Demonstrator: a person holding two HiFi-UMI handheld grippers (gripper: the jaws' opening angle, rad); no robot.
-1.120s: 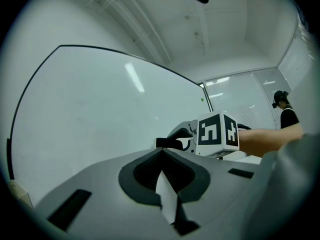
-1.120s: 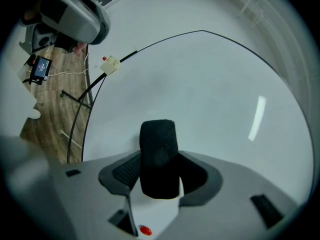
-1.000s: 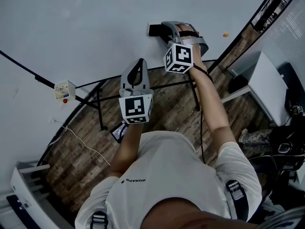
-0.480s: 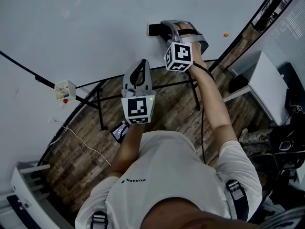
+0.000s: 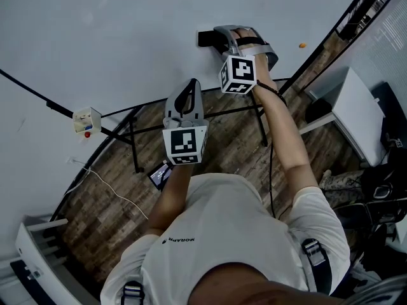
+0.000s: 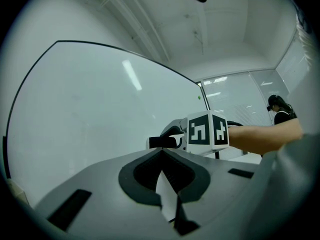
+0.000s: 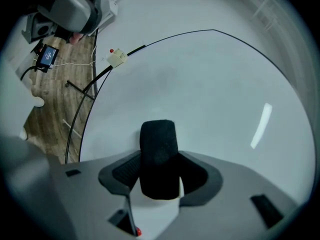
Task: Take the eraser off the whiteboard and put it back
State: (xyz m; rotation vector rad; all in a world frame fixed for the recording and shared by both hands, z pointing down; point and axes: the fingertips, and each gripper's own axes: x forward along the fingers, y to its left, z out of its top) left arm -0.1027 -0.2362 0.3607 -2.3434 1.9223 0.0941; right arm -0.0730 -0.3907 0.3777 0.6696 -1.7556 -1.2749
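A black eraser point(image 5: 208, 39) lies against the whiteboard point(image 5: 127, 37), near its lower edge. My right gripper point(image 5: 222, 38) is shut on it. In the right gripper view the eraser point(image 7: 158, 154) fills the gap between both jaws and sticks out beyond them toward the whiteboard point(image 7: 200, 94). My left gripper point(image 5: 183, 89) hangs lower and to the left, away from the board, its jaws together with nothing in them. In the left gripper view its tips point(image 6: 162, 156) meet, and behind them the eraser point(image 6: 164, 142) shows in the right gripper at the whiteboard point(image 6: 90, 114).
A small cream box with a red button point(image 5: 86, 121) sits on the board's lower frame at the left. The board's black stand legs point(image 5: 133, 146) cross the wooden floor, where a small device point(image 5: 160, 174) and a white cable point(image 5: 114, 192) lie. A white desk point(image 5: 356, 113) stands at the right.
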